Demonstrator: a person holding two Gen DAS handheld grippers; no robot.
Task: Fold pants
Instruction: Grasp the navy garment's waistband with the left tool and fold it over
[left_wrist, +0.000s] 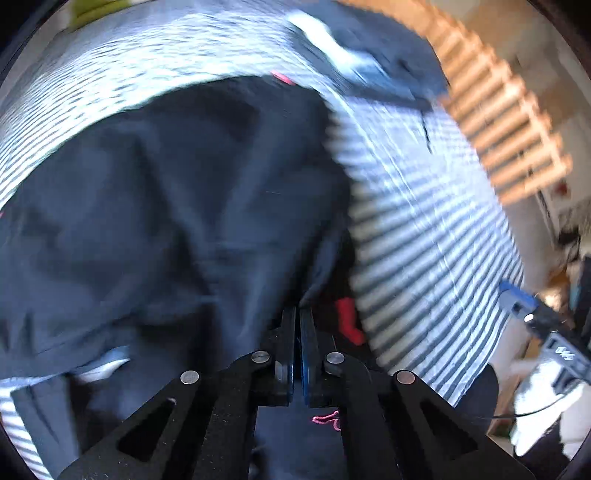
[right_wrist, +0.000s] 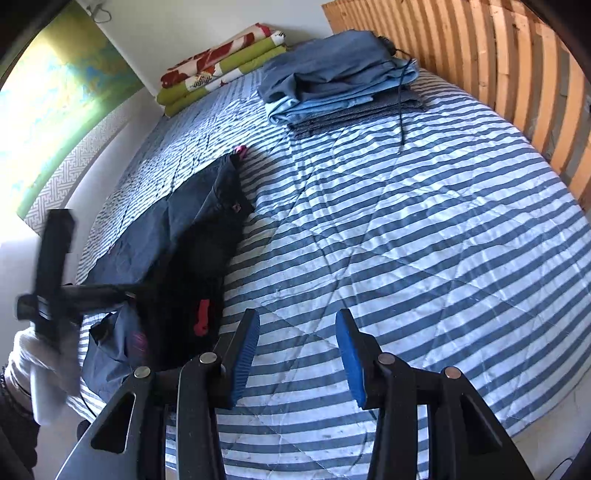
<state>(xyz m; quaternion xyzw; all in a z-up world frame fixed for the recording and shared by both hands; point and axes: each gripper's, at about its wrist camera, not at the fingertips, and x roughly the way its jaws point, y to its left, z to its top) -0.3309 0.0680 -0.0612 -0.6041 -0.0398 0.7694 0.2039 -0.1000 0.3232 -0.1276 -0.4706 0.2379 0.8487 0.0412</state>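
Dark navy pants (right_wrist: 192, 236) lie rumpled along the left side of a striped bedspread (right_wrist: 406, 229), with a red tag (right_wrist: 202, 317) at their near end. In the left wrist view the pants (left_wrist: 147, 206) fill the middle of the blurred frame. My left gripper (left_wrist: 298, 314) is shut, and a fold of the pants' edge runs down into its fingertips. My right gripper (right_wrist: 297, 315) hangs open over bare bedspread to the right of the pants, with nothing between its blue pads (right_wrist: 243, 354).
A stack of folded blue clothes (right_wrist: 340, 77) sits at the far end of the bed, with a folded floral blanket (right_wrist: 221, 62) beside it. A wooden slatted headboard (right_wrist: 517, 81) runs along the right. A hand in white (right_wrist: 40, 365) shows at the left edge.
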